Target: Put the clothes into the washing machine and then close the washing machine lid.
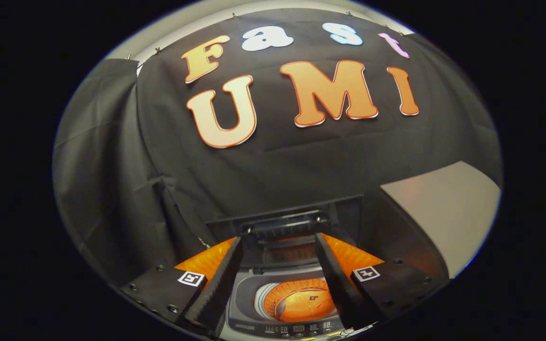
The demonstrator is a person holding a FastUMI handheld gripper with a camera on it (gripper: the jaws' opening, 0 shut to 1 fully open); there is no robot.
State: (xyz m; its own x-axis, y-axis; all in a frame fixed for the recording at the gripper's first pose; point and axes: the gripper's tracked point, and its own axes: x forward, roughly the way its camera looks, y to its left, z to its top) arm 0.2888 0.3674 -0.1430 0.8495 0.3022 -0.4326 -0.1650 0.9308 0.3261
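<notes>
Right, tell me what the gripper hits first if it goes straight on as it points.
Probably the raised lid of the washing machine, which stands just beyond the open gripper; nothing sits between the fingers. Depth is hard to judge here.

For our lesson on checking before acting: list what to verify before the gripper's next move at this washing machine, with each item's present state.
1. Washing machine lid raised: ok.
2. Drum opening unobstructed: ok.
3. Gripper fingers apart with nothing between them: ok.
4. Clothes located for pickup: cannot tell; an orange glow fills the drum, no garment is recognisable.
5. Gripper lined up over the drum: ok, the opening lies between the fingers.
</notes>
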